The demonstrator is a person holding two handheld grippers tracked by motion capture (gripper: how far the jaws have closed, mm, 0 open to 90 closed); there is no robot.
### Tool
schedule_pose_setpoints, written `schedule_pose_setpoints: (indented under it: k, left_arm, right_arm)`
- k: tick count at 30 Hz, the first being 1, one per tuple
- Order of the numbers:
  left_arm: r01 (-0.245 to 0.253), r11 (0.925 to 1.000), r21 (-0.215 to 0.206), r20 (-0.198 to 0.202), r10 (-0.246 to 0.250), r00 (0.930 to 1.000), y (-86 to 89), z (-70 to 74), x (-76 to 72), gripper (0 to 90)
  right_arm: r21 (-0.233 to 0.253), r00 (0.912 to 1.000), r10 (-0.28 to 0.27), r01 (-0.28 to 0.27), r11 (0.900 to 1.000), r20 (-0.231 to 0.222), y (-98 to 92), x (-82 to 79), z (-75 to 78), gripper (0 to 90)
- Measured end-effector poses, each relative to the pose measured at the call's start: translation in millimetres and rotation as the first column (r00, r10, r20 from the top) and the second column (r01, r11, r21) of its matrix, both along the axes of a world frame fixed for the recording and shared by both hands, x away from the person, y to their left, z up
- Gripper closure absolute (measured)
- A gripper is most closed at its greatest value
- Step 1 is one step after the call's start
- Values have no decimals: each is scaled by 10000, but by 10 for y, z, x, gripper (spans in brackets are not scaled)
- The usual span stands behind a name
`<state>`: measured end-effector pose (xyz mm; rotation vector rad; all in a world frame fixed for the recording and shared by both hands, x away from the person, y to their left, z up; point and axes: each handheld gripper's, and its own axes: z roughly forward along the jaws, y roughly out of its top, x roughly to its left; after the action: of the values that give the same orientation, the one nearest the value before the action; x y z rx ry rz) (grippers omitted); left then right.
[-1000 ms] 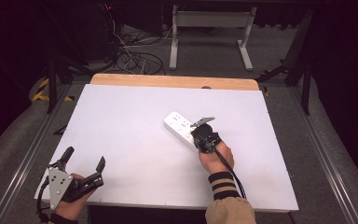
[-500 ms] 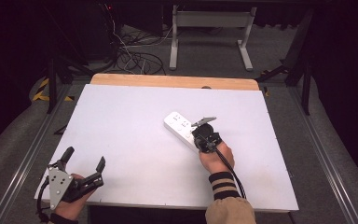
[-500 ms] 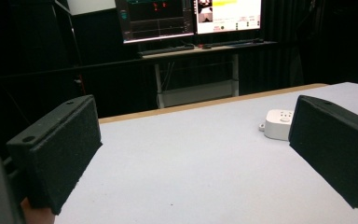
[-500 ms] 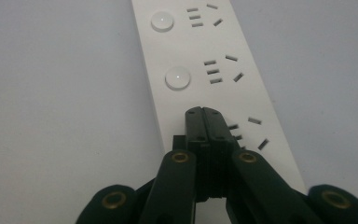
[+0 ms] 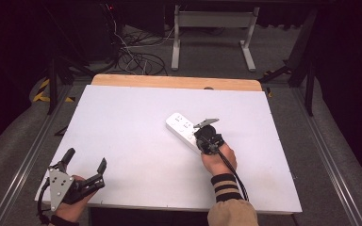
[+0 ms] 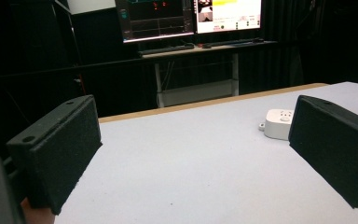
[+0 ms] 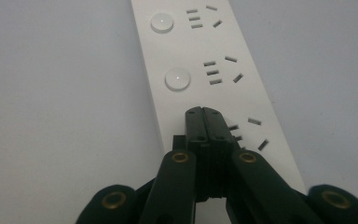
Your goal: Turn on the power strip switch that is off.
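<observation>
A white power strip (image 5: 180, 125) lies slantwise on the white table (image 5: 122, 122), right of its middle. In the right gripper view the power strip (image 7: 191, 51) runs away from me with two round buttons (image 7: 177, 79) and rows of socket slots. My right gripper (image 7: 203, 114) is shut with nothing between the jaws, its tips down on the strip beside the nearest socket slots. From above, the right gripper (image 5: 201, 135) sits over the strip's near end. My left gripper (image 5: 86, 158) rests open at the front left corner; its view shows the left gripper (image 6: 191, 154) wide apart, with the strip (image 6: 279, 123) far off.
The table's wooden back edge (image 5: 174, 82) borders a dark floor with cables (image 5: 136, 56) and a metal stand (image 5: 212, 28). Monitors (image 6: 191, 14) glow beyond the table. A cable (image 5: 233, 172) trails from the right gripper along the sleeve.
</observation>
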<state>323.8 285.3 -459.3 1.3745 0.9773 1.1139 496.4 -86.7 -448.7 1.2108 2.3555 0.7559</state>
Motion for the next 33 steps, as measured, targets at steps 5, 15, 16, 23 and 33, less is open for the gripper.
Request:
schedule_pose_setpoints:
  k: [5,15,16,23,33]
  left_arm:
    - [-8,10000,9,7,8,10000,-4,-2,1,29]
    - [-39,10000,7,-52,39,10000,4,-7,6,29]
    - [-44,10000,22,-60,44,10000,5,-9,7,29]
    - [-53,10000,-32,-101,52,9999,15,-13,14,29]
    - [-40,10000,-52,-94,40,9999,13,-16,19,29]
  right_arm:
    - [-67,10000,41,-40,10000,39,5,-3,2,900]
    - [-401,9994,223,-213,9990,253,38,-1,3,900]
    - [-334,9995,209,-201,9992,243,33,0,9,900]
    - [-232,9994,253,-248,9994,231,36,11,12,900]
    - [141,9948,97,-112,9998,1014,-44,-33,140,900]
